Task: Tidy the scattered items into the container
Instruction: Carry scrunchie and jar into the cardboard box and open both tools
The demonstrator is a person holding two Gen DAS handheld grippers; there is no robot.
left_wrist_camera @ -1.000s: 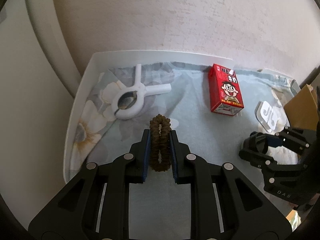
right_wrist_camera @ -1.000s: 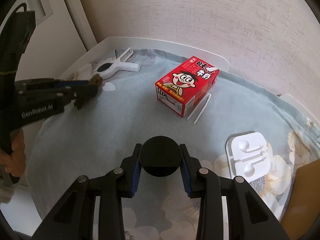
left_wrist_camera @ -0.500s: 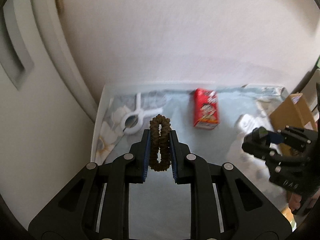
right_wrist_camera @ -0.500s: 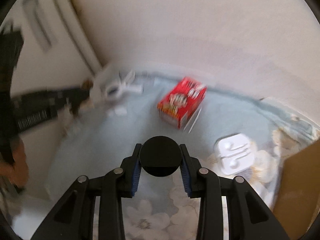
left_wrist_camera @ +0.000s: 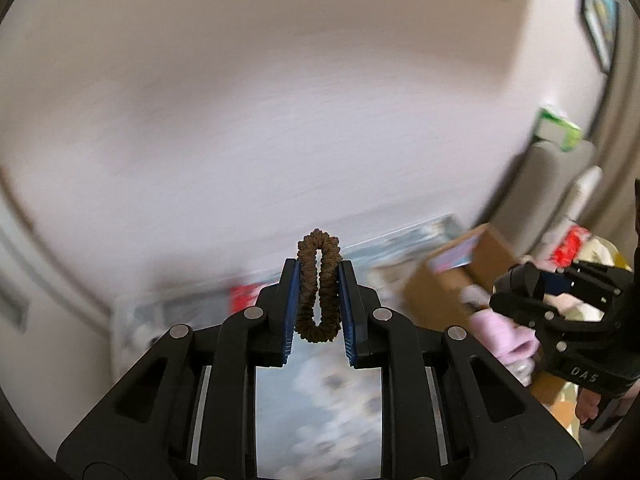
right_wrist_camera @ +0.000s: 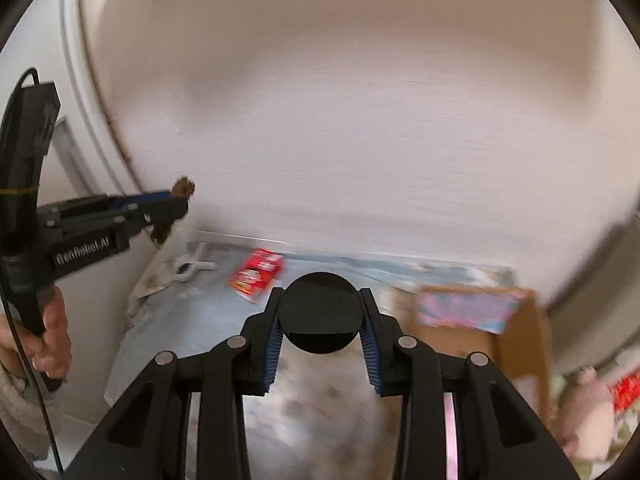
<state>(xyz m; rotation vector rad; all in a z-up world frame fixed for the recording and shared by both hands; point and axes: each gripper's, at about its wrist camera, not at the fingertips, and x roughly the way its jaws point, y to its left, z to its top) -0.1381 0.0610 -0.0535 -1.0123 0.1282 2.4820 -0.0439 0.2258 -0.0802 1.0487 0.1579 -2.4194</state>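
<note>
A brown hair scrunchie [left_wrist_camera: 319, 286] is clamped between the blue pads of the left gripper [left_wrist_camera: 319, 300], and it is squeezed into a narrow upright loop. A black round disc [right_wrist_camera: 321, 317] (perhaps a lid or a small case, this cannot be told) is gripped by the right gripper [right_wrist_camera: 321, 322], whose jaws are pressed on its two sides. Both items are held in the air above the floral cloth [right_wrist_camera: 192, 332]. The cardboard box [right_wrist_camera: 520, 332], which is judged to be the container, is seen to the right of the cloth, with something pink and blue at its opening.

A red carton [right_wrist_camera: 256, 276] and a white clip [right_wrist_camera: 190, 266] are left on the cloth, well apart from the box, so the task is judged to be only partly done.

Several things could go wrong from here. The disc is held only by its curved edge, so it could be lost if the grip is loosened or the gripper is swung fast. The scrunchie is soft, and it could be caught on the ribbed pads when it is released, so that it does not fall into the box. The two grippers are near each other in the left view, and a collision over the box opening could be caused if both are brought there together. The pictures are blurred, so the box edge is not clearly seen.
</note>
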